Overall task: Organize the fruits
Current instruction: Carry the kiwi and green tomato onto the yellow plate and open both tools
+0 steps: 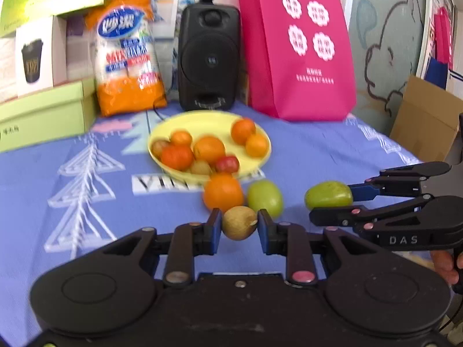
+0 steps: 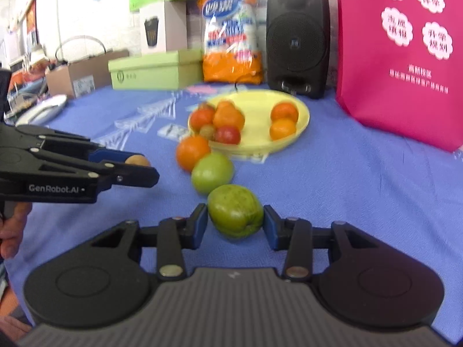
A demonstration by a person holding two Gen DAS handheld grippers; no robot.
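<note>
My left gripper (image 1: 239,224) is shut on a small brown fruit (image 1: 239,222) above the blue cloth; it also shows in the right wrist view (image 2: 138,161). My right gripper (image 2: 235,219) is shut on a green fruit (image 2: 235,214), seen from the left wrist view (image 1: 328,198) at the right. A yellow plate (image 1: 202,120) holds several oranges and small red and tan fruits. An orange (image 1: 222,192) and a second green fruit (image 1: 264,198) lie on the cloth just in front of the plate.
A black speaker (image 1: 209,57), a pink bag (image 1: 298,46), an orange-and-white packet (image 1: 127,57) and green boxes (image 1: 43,112) stand behind the plate. A cardboard box (image 1: 425,121) is at the right edge. The blue tablecloth (image 1: 86,231) covers the table.
</note>
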